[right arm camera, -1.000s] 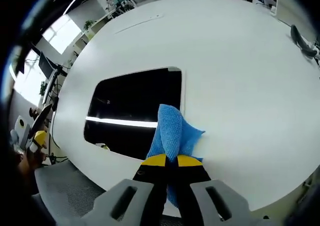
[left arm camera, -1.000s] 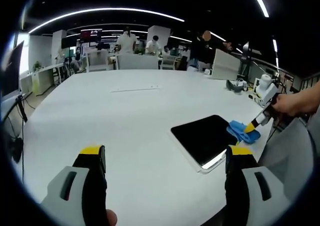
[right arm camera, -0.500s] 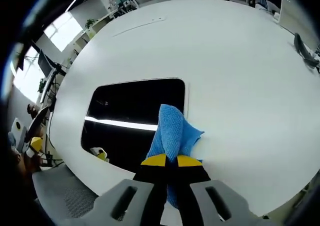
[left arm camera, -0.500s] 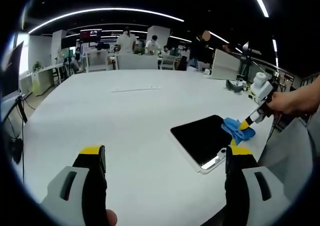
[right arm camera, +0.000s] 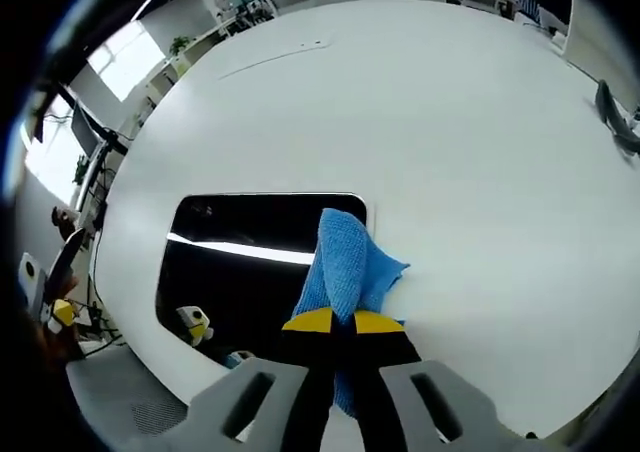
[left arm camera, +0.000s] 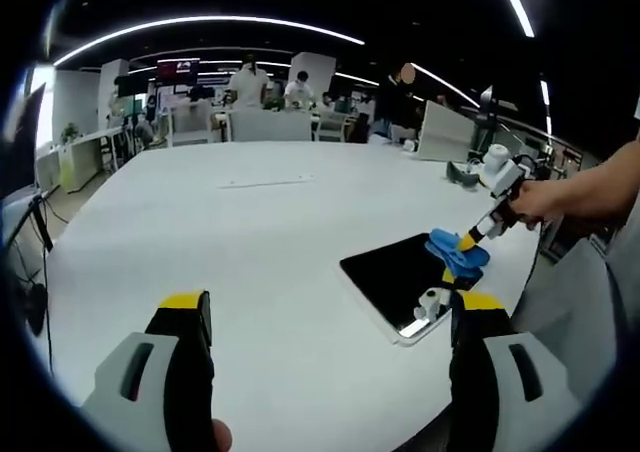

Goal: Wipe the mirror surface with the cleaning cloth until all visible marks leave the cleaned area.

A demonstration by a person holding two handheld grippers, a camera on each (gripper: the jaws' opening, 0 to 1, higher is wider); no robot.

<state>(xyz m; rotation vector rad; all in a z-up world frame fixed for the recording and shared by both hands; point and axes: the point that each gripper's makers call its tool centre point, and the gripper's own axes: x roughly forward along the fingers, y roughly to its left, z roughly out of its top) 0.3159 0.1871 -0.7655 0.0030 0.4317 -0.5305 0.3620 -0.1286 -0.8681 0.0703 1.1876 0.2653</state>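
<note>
The mirror [right arm camera: 255,262] lies flat on the white table [right arm camera: 470,122], near the edge closest to the person, its dark glass showing a bright reflected light strip. The right gripper [right arm camera: 334,321] has its yellow-tipped jaws pressed together on the blue cleaning cloth [right arm camera: 345,262], pinching a bunched fold of it; the free end of the cloth rests over the mirror's right-hand edge, part on the glass and part on the table beside it. In the left gripper view the same gripper [left arm camera: 466,240] comes in from the right, held by a hand [left arm camera: 528,202], with the cloth [left arm camera: 455,252] down on the far corner of the mirror [left arm camera: 400,277]. The left gripper [left arm camera: 330,307] hovers over the table on the near side of the mirror, its jaws spread wide and holding nothing. As for progress, the wiping looks under way rather than finished: the cloth sits at one edge, and most of the glass lies on its other side with no cloth on it. I cannot make out any marks on the dark surface at this size, so I cannot tell how much is already clean; by my judgement, strokes across the wider part of the mirror are likely what is left, with the cloth kept flat against the glass.
</note>
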